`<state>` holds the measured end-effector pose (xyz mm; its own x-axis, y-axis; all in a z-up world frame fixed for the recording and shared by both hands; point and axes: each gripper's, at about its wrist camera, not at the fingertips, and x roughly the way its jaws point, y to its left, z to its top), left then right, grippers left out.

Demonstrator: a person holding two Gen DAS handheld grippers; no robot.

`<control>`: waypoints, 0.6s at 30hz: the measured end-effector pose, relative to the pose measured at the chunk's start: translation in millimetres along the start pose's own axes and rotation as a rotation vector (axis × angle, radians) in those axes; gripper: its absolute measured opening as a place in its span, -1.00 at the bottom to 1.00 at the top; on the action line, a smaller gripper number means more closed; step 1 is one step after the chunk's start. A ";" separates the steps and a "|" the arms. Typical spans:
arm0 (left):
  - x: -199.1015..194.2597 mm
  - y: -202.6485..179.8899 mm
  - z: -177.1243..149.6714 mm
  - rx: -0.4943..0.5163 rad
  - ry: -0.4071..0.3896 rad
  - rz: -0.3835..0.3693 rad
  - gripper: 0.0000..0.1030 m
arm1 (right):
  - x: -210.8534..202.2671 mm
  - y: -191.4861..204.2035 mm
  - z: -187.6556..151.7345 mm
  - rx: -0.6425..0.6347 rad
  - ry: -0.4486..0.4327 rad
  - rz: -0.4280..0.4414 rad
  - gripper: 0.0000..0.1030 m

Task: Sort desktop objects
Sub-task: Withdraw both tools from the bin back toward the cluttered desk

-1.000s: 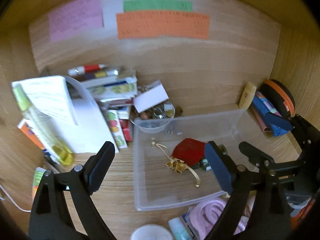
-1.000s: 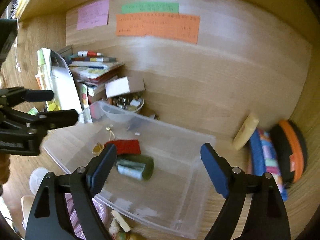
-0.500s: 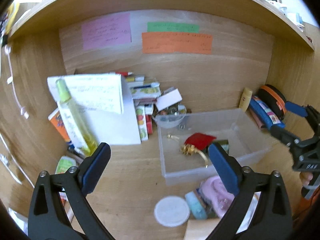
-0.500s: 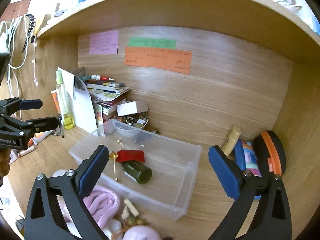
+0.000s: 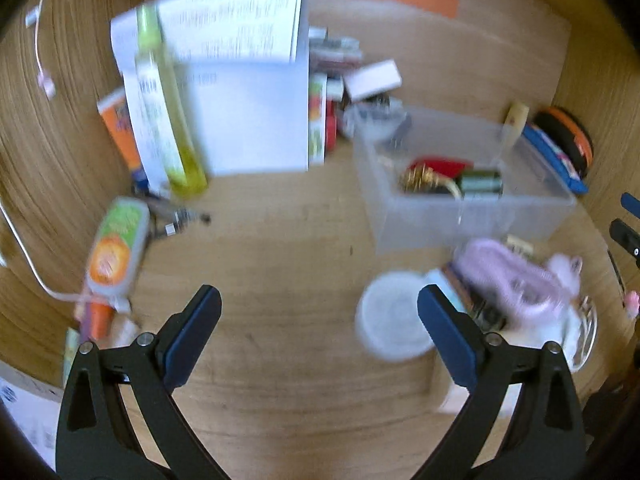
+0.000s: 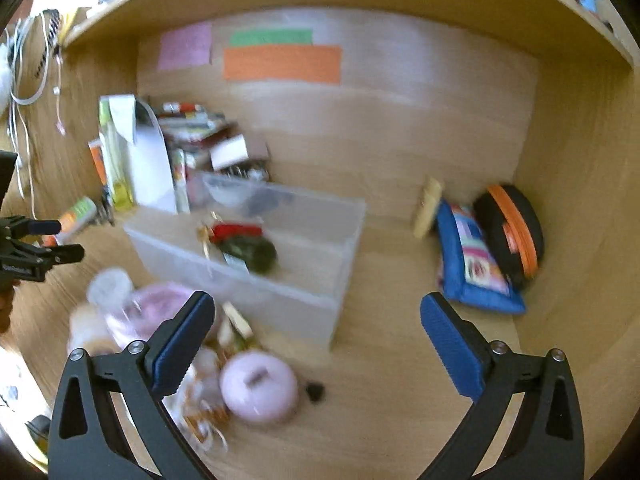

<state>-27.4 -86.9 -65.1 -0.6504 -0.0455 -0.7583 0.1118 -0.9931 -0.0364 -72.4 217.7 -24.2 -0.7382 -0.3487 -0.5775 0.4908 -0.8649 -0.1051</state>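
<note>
A clear plastic bin stands on the wooden desk. It holds a red item, a dark green bottle and a gold ribbon. My left gripper hangs open over bare desk, in front of the bin and to its left, with nothing between its fingers. A white round lid and a pink cord lie just right of it. My right gripper is open and empty in front of the bin. Below it lie a pink round object and the cord. Both views are blurred.
At the back left stand a yellow-green bottle, white papers and stacked books. An orange-green packet lies at the left. In the right corner are a blue pouch, a black-orange case and a beige tube.
Both grippers have drawn back from the bin and their jaws stand wider. The left one has swung left and tilted down toward the desk in front of the bin.
</note>
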 end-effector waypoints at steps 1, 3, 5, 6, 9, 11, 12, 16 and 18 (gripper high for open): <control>3.0 1.8 -4.4 -0.004 0.015 -0.016 0.94 | 2.4 -1.8 -8.7 0.007 0.026 -0.009 0.99; 4.6 2.3 -10.1 -0.004 0.029 -0.033 0.94 | 5.8 -5.0 -18.5 0.020 0.060 -0.016 0.99; 3.6 2.3 -16.1 0.005 0.033 -0.040 0.94 | 10.0 -8.5 -30.4 0.037 0.102 -0.021 0.99; 3.1 2.2 -19.3 0.017 0.036 -0.044 0.94 | 11.0 -10.1 -35.2 0.043 0.119 -0.024 0.99; 3.8 0.1 -27.7 0.056 0.053 -0.045 0.94 | 12.9 -14.2 -47.6 0.058 0.158 -0.022 0.99; 7.1 -3.6 -32.5 0.084 0.072 -0.039 0.94 | 15.2 -15.6 -52.8 0.064 0.177 -0.015 0.99; 10.0 -5.3 -34.2 0.096 0.083 -0.036 0.94 | 16.5 -16.1 -55.2 0.067 0.186 -0.010 0.99; 22.0 -11.6 -35.0 0.119 0.111 -0.045 0.94 | 20.6 -16.4 -61.8 0.072 0.208 0.021 0.99; 26.5 -11.1 -33.9 0.117 0.117 -0.050 0.94 | 24.3 -17.0 -62.6 0.069 0.216 0.037 0.99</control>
<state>-20.4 -73.4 -106.9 -0.5606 0.0103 -0.8280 -0.0108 -0.9999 -0.0051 -69.7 246.5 -87.2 -0.6005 -0.3015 -0.7406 0.4775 -0.8781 -0.0297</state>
